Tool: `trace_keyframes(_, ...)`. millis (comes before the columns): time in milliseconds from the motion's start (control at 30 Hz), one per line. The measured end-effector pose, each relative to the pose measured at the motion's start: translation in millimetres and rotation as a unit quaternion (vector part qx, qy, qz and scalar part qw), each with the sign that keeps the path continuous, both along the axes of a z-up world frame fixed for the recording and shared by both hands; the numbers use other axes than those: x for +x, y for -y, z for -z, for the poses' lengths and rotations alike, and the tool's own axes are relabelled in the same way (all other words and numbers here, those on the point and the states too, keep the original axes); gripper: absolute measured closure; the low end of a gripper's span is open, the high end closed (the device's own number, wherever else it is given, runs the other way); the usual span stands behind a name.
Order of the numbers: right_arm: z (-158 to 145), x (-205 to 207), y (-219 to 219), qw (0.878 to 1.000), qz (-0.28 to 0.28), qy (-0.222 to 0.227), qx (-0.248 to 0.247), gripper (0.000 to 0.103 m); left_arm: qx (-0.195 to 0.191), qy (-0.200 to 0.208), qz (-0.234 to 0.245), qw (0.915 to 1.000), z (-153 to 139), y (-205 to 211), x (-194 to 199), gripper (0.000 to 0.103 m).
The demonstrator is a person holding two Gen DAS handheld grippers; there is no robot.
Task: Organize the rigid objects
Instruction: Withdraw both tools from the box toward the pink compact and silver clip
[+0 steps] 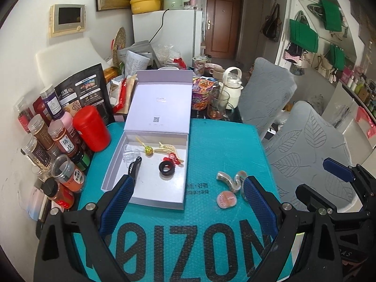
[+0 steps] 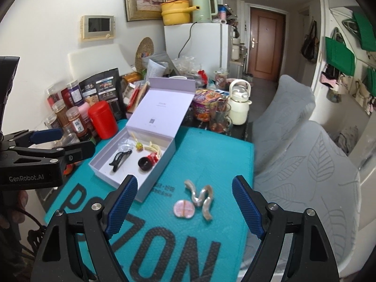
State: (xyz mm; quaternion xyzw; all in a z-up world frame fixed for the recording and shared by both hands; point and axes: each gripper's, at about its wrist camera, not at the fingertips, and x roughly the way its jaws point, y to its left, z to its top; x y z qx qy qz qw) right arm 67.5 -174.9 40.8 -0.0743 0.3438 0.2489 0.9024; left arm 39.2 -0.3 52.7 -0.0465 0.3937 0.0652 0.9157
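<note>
An open white box (image 1: 110,183) lies on the teal mat (image 1: 211,145). In it are a black hair clip (image 1: 135,165), a black ring (image 1: 167,168), a red piece (image 1: 172,158), a cream clip (image 1: 168,150) and a yellow-green lollipop (image 1: 148,150). To the right of the box, a wavy silver clip (image 2: 202,197) and a round pink disc (image 2: 184,209) rest on the mat. My left gripper (image 1: 188,195) hovers open above the box's near corner. My right gripper (image 2: 184,188) hangs open above the silver clip and the disc, touching neither.
Spice jars (image 1: 63,138) and a red canister (image 1: 91,131) crowd the mat's left edge. Behind the box stand a noodle cup (image 1: 199,94), a glass mug (image 1: 218,105) and a white jug (image 1: 232,87). Two grey-covered chairs (image 1: 305,141) are at the right.
</note>
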Motion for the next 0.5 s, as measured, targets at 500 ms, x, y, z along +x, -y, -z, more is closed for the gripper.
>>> trace_keyframes(500,14,-28,58,1.000,0.017,-0.013,-0.011,0.018,-0.020,-0.010,0.038,0.9990,23,62,-17,0.007)
